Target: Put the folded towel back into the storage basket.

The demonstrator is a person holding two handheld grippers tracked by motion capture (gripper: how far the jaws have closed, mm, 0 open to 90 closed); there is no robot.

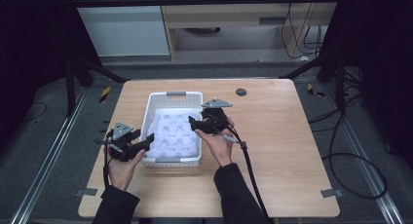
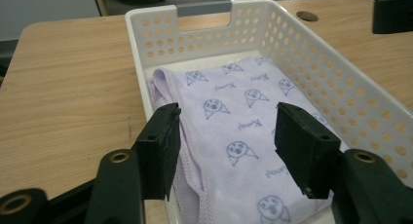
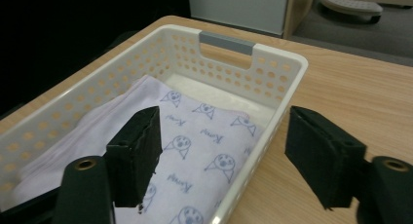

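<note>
A pale purple cloth (image 1: 174, 134) printed with small cartoon faces lies folded flat inside a white perforated basket (image 1: 175, 95), covering most of its floor and leaving a bare strip at the far end under the grey handle (image 1: 176, 93). The basket stands on the wooden tabletop (image 1: 272, 151), a little left of its middle and nearer the far edge than the near one. The left hand-held gripper (image 1: 147, 140) hangs at the basket's near left corner, its jaws wide apart above the cloth's hemmed edge and pressing on nothing. The right hand-held gripper (image 1: 193, 122) hovers over the basket's right wall, jaws also spread wide and empty, one over the cloth and one over the tabletop. A dark round plug (image 1: 241, 92) sits near the tabletop's far edge.
</note>
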